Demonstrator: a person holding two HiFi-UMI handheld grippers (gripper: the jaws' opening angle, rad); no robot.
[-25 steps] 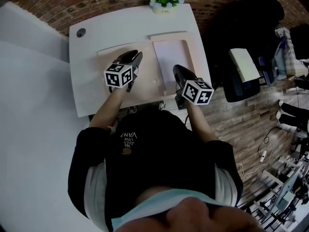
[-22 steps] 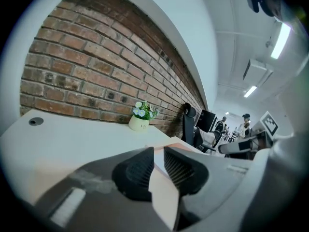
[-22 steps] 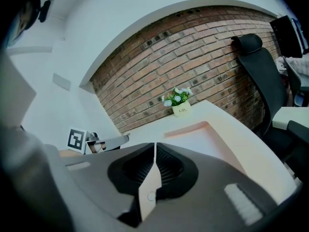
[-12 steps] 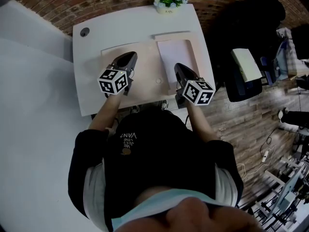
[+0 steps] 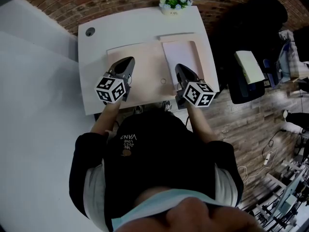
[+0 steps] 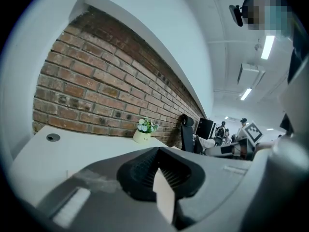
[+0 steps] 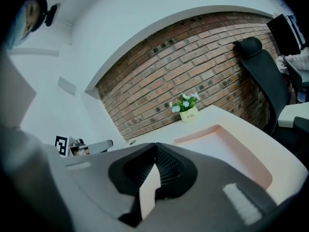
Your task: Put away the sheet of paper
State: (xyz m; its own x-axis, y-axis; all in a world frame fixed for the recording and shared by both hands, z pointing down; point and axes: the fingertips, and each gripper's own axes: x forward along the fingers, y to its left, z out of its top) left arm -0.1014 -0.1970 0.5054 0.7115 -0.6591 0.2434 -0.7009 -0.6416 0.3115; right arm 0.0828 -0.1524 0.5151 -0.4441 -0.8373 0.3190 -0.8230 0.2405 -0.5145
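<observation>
A white sheet of paper [image 5: 181, 57] lies in the right half of a pale pink folder [image 5: 140, 66] spread open on the white desk [image 5: 140, 25]. My left gripper [image 5: 126, 63] hovers over the folder's left half, near its left edge. Its jaws have just been closing and now meet, with nothing between them [image 6: 158, 151]. My right gripper [image 5: 179, 70] is over the sheet's near end, jaws also together and empty [image 7: 155, 146]. The right gripper view shows the folder's raised pink rim [image 7: 241, 144] ahead to the right.
A small pot of flowers [image 5: 175, 1] stands at the desk's far edge against the brick wall. A round cable hole [image 5: 90, 31] sits at the far left corner. A black office chair [image 5: 251, 13] stands to the desk's right.
My left gripper has drawn back to the left and toward the desk's near edge, off the middle of the folder. The right gripper has hardly moved.
</observation>
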